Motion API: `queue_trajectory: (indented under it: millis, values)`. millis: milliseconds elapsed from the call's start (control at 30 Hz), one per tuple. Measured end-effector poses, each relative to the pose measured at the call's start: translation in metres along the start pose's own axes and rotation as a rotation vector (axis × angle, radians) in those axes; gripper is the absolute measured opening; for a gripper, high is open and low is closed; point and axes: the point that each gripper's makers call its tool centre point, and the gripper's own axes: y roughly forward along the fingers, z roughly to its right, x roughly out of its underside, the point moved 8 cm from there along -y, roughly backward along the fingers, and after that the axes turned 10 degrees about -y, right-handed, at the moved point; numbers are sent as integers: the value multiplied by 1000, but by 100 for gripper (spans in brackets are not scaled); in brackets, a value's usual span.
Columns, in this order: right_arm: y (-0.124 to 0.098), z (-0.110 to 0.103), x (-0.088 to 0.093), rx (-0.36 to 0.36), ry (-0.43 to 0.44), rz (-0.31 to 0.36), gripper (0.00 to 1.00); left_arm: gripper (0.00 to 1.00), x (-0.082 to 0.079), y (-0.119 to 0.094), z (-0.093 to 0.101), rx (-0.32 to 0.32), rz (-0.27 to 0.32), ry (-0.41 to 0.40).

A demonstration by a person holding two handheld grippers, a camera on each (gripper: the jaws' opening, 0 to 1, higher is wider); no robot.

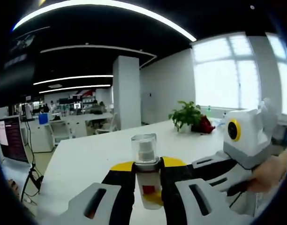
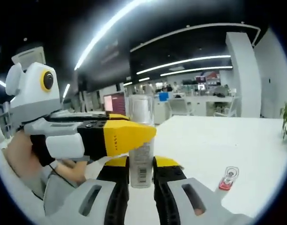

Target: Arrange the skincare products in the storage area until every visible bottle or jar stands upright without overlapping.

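Between the left gripper (image 1: 148,187) jaws, a clear-capped bottle (image 1: 145,164) stands clamped upright above the white table (image 1: 87,159). Right gripper view: the right gripper (image 2: 141,178) also clamps this bottle (image 2: 141,140) low down, a small red-capped tube (image 2: 226,178) lying on the table nearby. Judged a two-handed carry; next, set it upright.

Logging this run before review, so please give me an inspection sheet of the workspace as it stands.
Surface: long white table, mostly bare.
Job's things: clear plastic bottle with a transparent cap, held upright between both hand-held grippers, off the table; barcode label visible in the right gripper view.
Clutter: small flat red and clear packet lying on the table; potted green plant with a red object beside it.
Grippers: left hand-held gripper shut on the bottle; right hand-held gripper shut on the bottle.
Cables: dark cables hanging beside the table edge, near a monitor.
Surroundings: open office with desks, white pillar, bright windows, ceiling strip lights.
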Motion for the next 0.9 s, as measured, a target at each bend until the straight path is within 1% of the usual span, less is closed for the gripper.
queue_trajectory:
  millis: [33, 67, 100, 133, 167, 200, 233, 300, 333, 400, 433, 467, 500, 533, 567, 600, 633, 700, 733, 800, 833, 900]
  values:
    - [-1, 0, 0, -13, -1, 5, 18, 17, 0, 0, 0, 15, 0, 1]
    - [-4, 3, 0, -24, -2, 10, 18, 17, 0, 0, 1, 52, -4, 0]
    - [-3, 4, -1, -73, -5, 31, 18, 17, -1, -1, 0, 60, 0, -4]
    - [-5, 7, 0, -77, 4, 34, 18, 17, -2, -2, 1, 82, 0, -2]
    - [-5, 7, 0, -125, -4, 54, 18, 17, -3, -2, 1, 113, 1, 2]
    - [-7, 8, 0, -159, 0, 66, 18, 17, -4, -3, 2, 152, -1, 7]
    - [-8, 9, 1, -189, -6, 75, 18, 18, -5, -3, 2, 177, -5, 7]
    - [-12, 10, 2, -253, 0, 91, 18, 19, -6, -4, 1, 253, -23, 9]
    - [-14, 9, 1, -306, 0, 113, 18, 19, -7, -4, 0, 301, -15, 0]
    - [-18, 11, 1, -361, 12, 134, 18, 20, -7, -6, 0, 390, -32, -30]
    - [-20, 10, 1, -402, 16, 144, 18, 20, -8, -6, -2, 437, -42, -40]
    - [-23, 11, 1, -428, 4, 155, 18, 21, -8, -6, -3, 480, -55, -38]
    - [-24, 10, 1, -460, 0, 160, 18, 21, -8, -6, -3, 510, -63, -45]
    - [-26, 10, 2, -486, -7, 155, 18, 21, -8, -7, -1, 556, -91, -15]
    - [-27, 12, 3, -470, -8, 157, 18, 21, -8, -6, -1, 572, -101, 19]
    - [-28, 11, 4, -495, 2, 161, 18, 21, -8, -5, -1, 588, -105, 78]
    - [-29, 12, 6, -503, 1, 164, 18, 20, -8, -5, 1, 621, -131, 98]
    - [-30, 13, 8, -523, 9, 168, 18, 21, -9, -3, 4, 644, -143, 133]
    - [-31, 13, 9, -529, 8, 169, 18, 20, -9, -3, 6, 667, -167, 124]
    - [-32, 15, 10, -536, -3, 166, 18, 20, -9, 1, 7, 679, -181, 129]
    - [-33, 16, 10, -548, -14, 164, 18, 20, -8, 2, 10, 708, -198, 134]
    - [-36, 19, 12, -557, -37, 160, 18, 19, -8, 5, 12, 723, -205, 156]
